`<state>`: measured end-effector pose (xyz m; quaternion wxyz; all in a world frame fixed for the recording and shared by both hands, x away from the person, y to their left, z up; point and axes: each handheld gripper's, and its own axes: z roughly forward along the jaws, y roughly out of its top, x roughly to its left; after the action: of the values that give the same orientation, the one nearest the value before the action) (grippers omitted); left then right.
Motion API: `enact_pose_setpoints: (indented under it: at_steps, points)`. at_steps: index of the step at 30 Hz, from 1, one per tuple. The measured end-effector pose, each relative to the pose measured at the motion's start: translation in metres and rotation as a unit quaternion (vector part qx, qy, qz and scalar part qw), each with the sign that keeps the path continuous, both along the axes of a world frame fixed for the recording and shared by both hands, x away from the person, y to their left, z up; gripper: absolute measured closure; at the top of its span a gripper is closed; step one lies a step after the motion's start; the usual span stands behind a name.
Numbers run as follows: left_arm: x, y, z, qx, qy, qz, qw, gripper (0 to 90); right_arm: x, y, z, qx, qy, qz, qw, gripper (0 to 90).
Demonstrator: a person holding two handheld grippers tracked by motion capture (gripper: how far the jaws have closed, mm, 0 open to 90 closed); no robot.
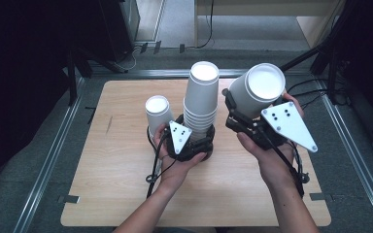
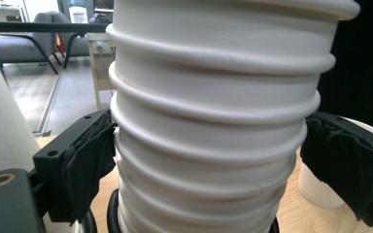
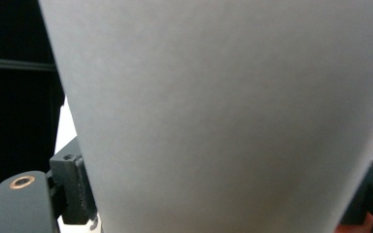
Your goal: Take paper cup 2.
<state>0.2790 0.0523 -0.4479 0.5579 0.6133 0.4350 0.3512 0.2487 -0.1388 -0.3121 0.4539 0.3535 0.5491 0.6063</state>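
High view: we log the right gripper (image 1: 238, 114) clamped on a single cup (image 1: 258, 90), tilted, just right of the upright cup stack (image 1: 201, 99). Left gripper view: our left gripper (image 2: 209, 160) straddles that stack (image 2: 213, 121), one pad (image 2: 90, 160) touching, the other apart. Right gripper view: the cup wall (image 3: 223, 116) sits between the jaws.

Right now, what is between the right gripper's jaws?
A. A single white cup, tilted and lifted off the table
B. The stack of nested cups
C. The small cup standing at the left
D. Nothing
A: the right gripper clamps a single white cup, tilted and clear of the table.
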Motion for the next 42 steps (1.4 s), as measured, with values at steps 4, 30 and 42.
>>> enact_pose_setpoints:
  at_steps: [4,30,42]
  points:
    - [-0.005,0.002,0.000,0.001,0.002,-0.007,1.0000,6.2,-0.006,-0.007,-0.012,-0.007,0.004,-0.001,1.0000,14.5]
    - [-0.042,0.013,-0.011,0.018,0.020,-0.078,0.9966,5.9,-0.018,-0.031,-0.087,-0.047,0.049,-0.020,0.9975,14.2]
    - [-0.050,0.031,-0.012,0.009,0.042,-0.086,0.9954,2.0,-0.013,-0.025,-0.121,-0.108,0.054,-0.035,0.9921,14.0]
